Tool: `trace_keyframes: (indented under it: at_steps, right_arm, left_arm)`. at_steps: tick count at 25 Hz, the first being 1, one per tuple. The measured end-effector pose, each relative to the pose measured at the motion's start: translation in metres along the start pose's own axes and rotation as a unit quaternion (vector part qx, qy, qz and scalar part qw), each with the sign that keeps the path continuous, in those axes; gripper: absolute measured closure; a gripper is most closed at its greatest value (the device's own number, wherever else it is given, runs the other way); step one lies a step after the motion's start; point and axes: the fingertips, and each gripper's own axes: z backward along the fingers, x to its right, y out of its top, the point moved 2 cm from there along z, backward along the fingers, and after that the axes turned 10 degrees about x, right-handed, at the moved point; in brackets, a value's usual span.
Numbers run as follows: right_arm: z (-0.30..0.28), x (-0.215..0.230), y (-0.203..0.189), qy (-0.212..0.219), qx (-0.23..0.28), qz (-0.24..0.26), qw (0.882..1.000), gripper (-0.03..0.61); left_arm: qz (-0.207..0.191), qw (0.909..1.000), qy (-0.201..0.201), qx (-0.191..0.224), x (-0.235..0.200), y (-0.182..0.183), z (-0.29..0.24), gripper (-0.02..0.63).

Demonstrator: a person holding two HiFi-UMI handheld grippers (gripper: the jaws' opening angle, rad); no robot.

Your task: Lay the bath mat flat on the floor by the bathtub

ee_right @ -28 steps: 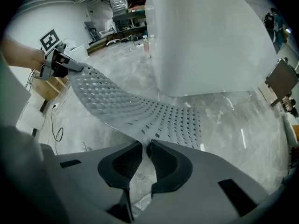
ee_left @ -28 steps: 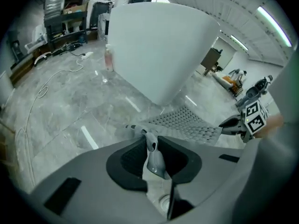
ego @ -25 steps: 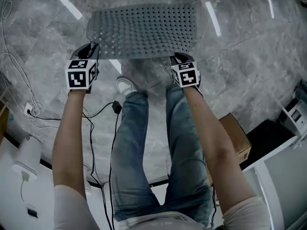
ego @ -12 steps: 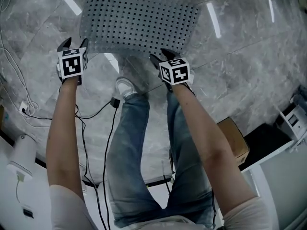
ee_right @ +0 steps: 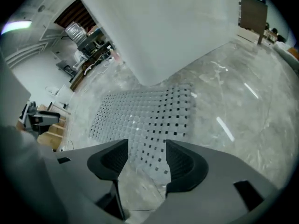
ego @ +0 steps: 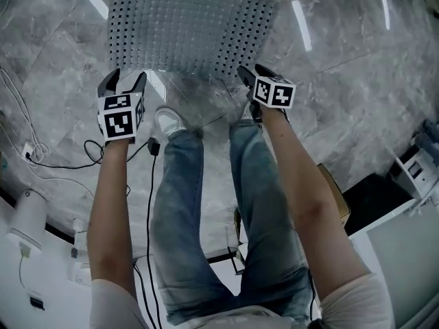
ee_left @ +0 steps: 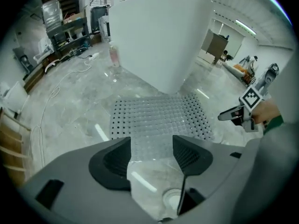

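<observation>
Head view: perforated grey bath mat (ego: 188, 33) lay spread on the marble floor (ego: 357, 67) at 12 o'clock from the person's legs (ego: 206, 204). Left tool (ego: 124, 82) was at the mat's 7 o'clock corner and right tool (ego: 252, 74) at its 5 o'clock corner. Both pointed steeply down. A white shoe (ego: 168, 120) showed between the two tools, just short of the mat's near edge.

Left gripper view: left tool (ee_left: 152, 143) had its jaws spread, having just been opening. The mat's (ee_left: 159, 118) near edge showed in the gap, with the pads clear of it. The white bathtub (ee_left: 159, 36) stood at 12 o'clock, just beyond the mat's far edge. The right tool (ee_left: 236, 115) was at 3 o'clock.

Right gripper view: right tool (ee_right: 146, 148) also had its jaws spread, having just been opening. A corner of the mat (ee_right: 145, 115) reached in between the jaws, and the pads were not pressing on it. The bathtub (ee_right: 159, 27) was at 12 o'clock, with the mat on the floor beside its base.
</observation>
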Motion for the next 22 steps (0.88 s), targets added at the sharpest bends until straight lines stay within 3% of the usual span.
trace_keyframes:
  at_steps: [5,11,19,22]
  right_arm:
    - [0.004,0.068,-0.001,-0.038,-0.01,-0.029,0.999,0.314]
    - [-0.026,0.111,-0.008,-0.027,-0.027,-0.03,0.999,0.325]
    - [-0.096,0.13,-0.009,-0.011,-0.006,-0.088,0.996,0.327]
    - [-0.11,0.128,-0.014,-0.011,-0.003,-0.103,0.995,0.383]
  left_arm:
    - [0.078,0.9967,-0.017,-0.017,0.081,-0.014,0.015,0.321]
    - [0.187,0.9817,-0.011,-0.034,0.152,-0.043,0.029,0.327]
    - [0.204,0.9788,-0.009,-0.013,0.16,-0.048,-0.002,0.351]
    - [0.211,0.9773,-0.004,0.012,0.146,-0.029,-0.015,0.356]
